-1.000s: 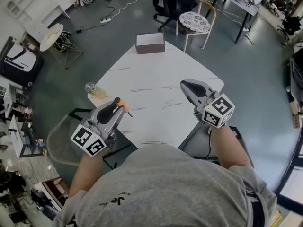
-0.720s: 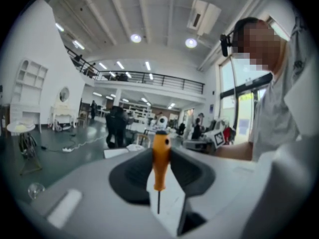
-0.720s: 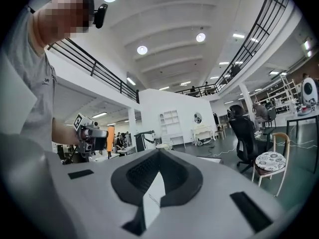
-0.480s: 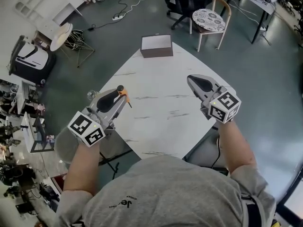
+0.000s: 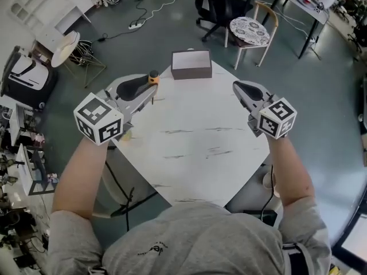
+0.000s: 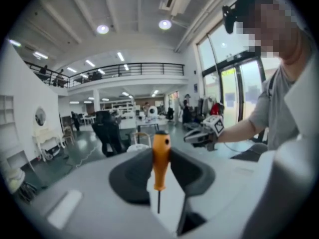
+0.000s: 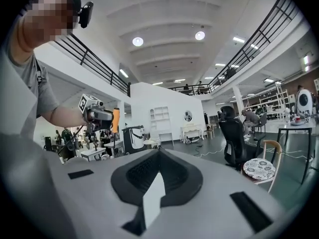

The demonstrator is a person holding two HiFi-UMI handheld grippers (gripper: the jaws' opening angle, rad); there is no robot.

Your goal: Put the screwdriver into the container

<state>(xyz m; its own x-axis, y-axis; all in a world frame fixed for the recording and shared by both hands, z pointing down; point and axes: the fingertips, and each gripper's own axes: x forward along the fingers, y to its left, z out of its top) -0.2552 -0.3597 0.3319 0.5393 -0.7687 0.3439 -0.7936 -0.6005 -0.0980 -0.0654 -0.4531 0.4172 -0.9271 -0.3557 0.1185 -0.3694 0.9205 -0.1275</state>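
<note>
My left gripper point(image 5: 149, 86) is shut on an orange-handled screwdriver point(image 5: 153, 77) and hangs over the white table's far left edge, just left of the container. In the left gripper view the screwdriver point(image 6: 160, 157) stands upright between the jaws, its thin shaft pointing down. The container point(image 5: 191, 73) is a brown box with a pale inside at the table's far end. My right gripper point(image 5: 239, 87) hovers at the table's right side, its jaws together with nothing in them; it also shows in the left gripper view point(image 6: 188, 138). In the right gripper view, the left gripper point(image 7: 105, 115) carries the screwdriver point(image 7: 116, 120).
The white marble table point(image 5: 195, 148) lies between both grippers. A bottle point(image 5: 124, 134) peeks out beneath the left gripper at the table's left edge. A chair with a patterned seat point(image 5: 249, 28) and a black office chair point(image 5: 213, 3) stand beyond the box.
Both grippers have moved away from the person toward the box. The left one carried the screwdriver up from the near left edge to beside the box.
</note>
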